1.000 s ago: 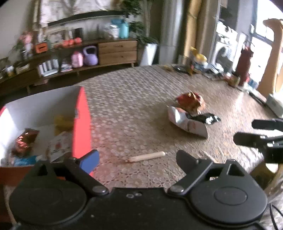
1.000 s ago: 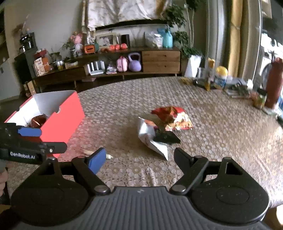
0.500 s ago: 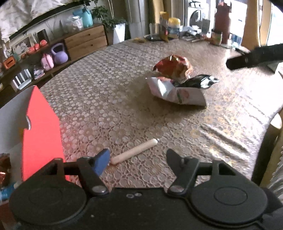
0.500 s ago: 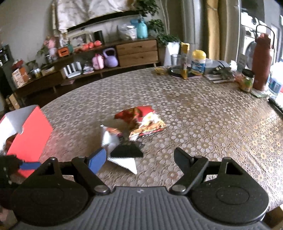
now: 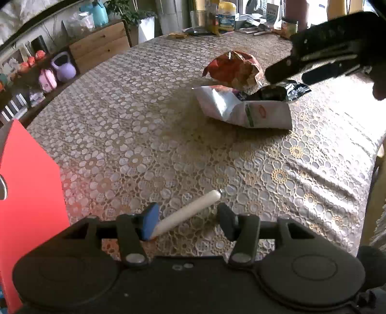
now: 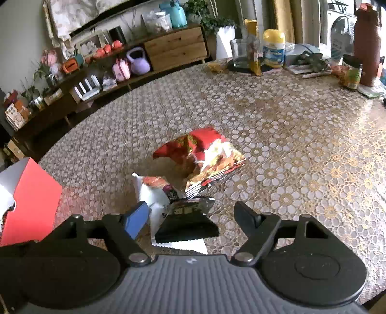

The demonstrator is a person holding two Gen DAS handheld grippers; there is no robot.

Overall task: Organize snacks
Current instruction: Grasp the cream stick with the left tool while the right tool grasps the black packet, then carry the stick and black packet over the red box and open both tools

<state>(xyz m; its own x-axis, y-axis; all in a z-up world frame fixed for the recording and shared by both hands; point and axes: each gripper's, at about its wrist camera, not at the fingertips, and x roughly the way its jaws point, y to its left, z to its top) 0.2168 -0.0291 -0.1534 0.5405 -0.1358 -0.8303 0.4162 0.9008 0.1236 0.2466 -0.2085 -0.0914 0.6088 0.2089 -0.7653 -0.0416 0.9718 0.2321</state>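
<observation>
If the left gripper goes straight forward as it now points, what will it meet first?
Probably the cream-coloured stick: it lies on the tablecloth between the half-closed jaws of the left gripper, which have just been closing.

home living room | wooden sideboard (image 6: 176,46) with ornaments | lace-clothed table (image 6: 289,135) | washing machine (image 6: 342,17)

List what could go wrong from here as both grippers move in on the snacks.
1. The white stick lies slanted between the left gripper fingers, whose jaws have just been closing. Only the blue pad is near its end, so it may roll or pivot away.
2. The black packet below the right gripper overlaps the white bag; a pinch could drag both.
</observation>
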